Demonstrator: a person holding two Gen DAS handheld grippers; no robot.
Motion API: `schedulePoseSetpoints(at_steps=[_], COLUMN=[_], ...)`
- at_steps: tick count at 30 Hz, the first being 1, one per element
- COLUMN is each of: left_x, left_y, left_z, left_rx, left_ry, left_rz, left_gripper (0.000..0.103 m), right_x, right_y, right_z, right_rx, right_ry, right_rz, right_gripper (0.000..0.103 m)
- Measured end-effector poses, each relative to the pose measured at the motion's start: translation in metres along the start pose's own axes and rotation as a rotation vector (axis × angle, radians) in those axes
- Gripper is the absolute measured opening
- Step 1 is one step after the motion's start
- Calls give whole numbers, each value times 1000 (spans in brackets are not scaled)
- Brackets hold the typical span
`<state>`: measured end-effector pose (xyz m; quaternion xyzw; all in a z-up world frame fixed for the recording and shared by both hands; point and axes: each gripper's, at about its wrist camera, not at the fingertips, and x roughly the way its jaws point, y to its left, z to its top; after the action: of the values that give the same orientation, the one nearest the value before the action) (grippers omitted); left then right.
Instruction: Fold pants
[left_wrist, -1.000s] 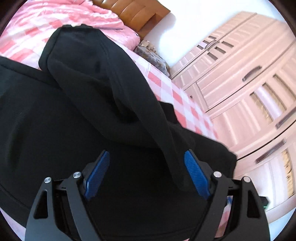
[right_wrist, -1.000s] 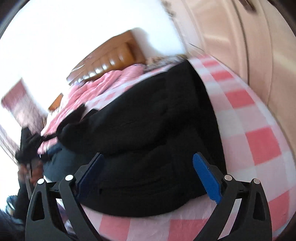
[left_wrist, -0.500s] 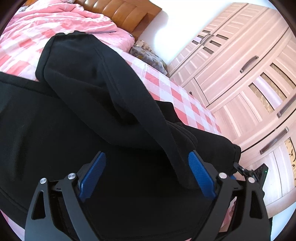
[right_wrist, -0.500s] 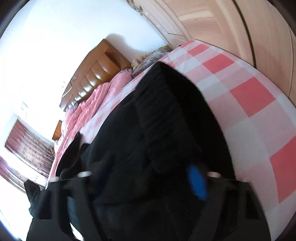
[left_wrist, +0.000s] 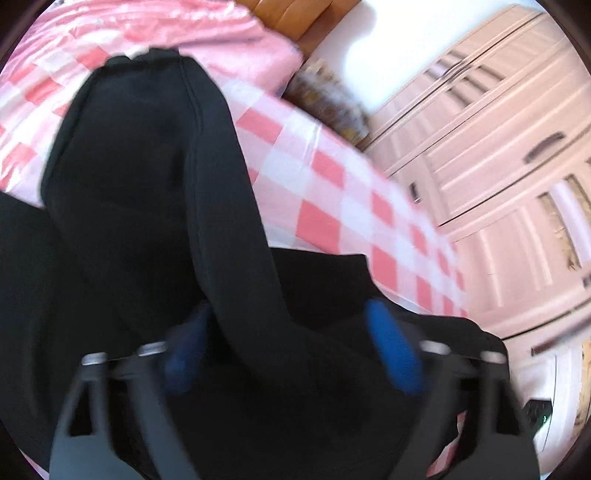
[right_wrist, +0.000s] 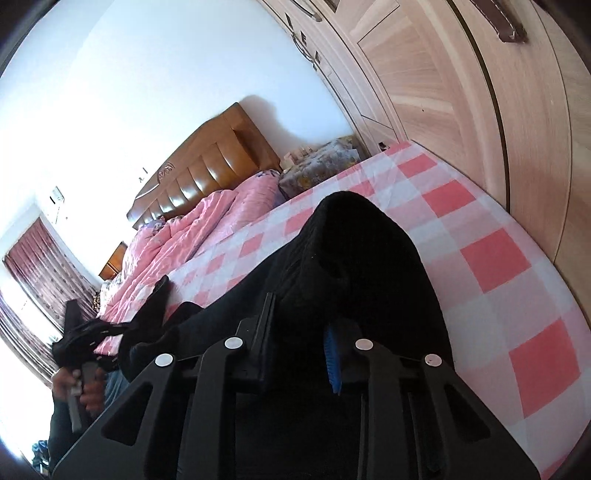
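Black pants (left_wrist: 147, 229) lie on a bed with a pink and white checked sheet (left_wrist: 325, 192). One leg runs up the left wrist view from the far end down between the fingers of my left gripper (left_wrist: 284, 347), which is open around the fabric; this view is blurred. In the right wrist view my right gripper (right_wrist: 299, 339) is shut on a fold of the pants (right_wrist: 354, 258), and the cloth bulges up just beyond the blue pads (right_wrist: 331, 362). The left gripper also shows in the right wrist view (right_wrist: 81, 332), held in a hand at the far left.
A pale wooden wardrobe (left_wrist: 498, 155) stands close along the bed's right side, also in the right wrist view (right_wrist: 461, 92). A pink quilt (right_wrist: 177, 236), a floral pillow (right_wrist: 321, 162) and a brown headboard (right_wrist: 214, 166) lie at the far end. Dark red curtains (right_wrist: 33, 266) hang at left.
My right gripper has moved onto the pants and closed on a fold of them. My left gripper has moved in over the leg, which now lies between its open fingers.
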<state>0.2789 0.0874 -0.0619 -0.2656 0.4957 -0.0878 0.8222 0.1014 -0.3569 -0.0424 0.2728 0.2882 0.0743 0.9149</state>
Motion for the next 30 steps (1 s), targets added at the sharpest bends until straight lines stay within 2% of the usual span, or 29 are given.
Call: schedulePoseSetpoints(at_steps=[1,2,3,4,6,7,9,11,12,15,17,19,20,21,22,25,27,30], left_x=[8,12,13,7,-27,-59,-126,-161,-169,-153,-125,-91,-81,-74,-78,-82,-88,-104], left_y=[4,6,7,5,-9,-20,-32,-34,-31,10,51,87,100,109,116,115,109,100], left_z=[9,16,25,35,46,45,24,-4,-20,-71,-111,-138,-145,-150,-153,-145,-147,-152], left_rx=[-30,-42,-41,-21,65,141,282,405,448,437,396,324,292,273,265,222,245,280], left_ry=[30,45,47,4,-165,-295,-514,-622,-636,-511,-383,-226,-186,-173,-203,-188,-207,-240], left_rz=[13,4,-34,-64,-95,-110,-193,-193,-166,-82,-13,16,33,36,16,-24,-14,-45], left_gripper=[36,13,12,12,11,11,12,12,12,13,13,14,13,15,16,16,14,12], right_x=[1,2,3,2,-1,-4,-10,-18,-22,-33,-32,-27,-26,-28,-30,-37,-47,-63], right_y=[-1,-2,-2,-2,-3,-3,-2,-3,-6,-24,-31,-34,-38,-41,-43,-27,-19,-19], right_z=[1,3,6,7,11,13,12,6,0,-27,-48,-66,-71,-72,-71,-65,-62,-62], right_rx=[9,15,20,24,40,51,53,49,53,81,82,45,53,75,95,42,26,43], right_ry=[1,1,-1,-5,-16,-23,-32,-33,-24,37,106,171,173,166,165,135,97,59], right_rz=[2,4,8,10,22,35,56,70,74,67,52,-15,-15,2,7,-25,-19,-23], right_gripper=[24,24,24,23,23,23,23,23,23,23,23,21,20,20,19,19,19,19])
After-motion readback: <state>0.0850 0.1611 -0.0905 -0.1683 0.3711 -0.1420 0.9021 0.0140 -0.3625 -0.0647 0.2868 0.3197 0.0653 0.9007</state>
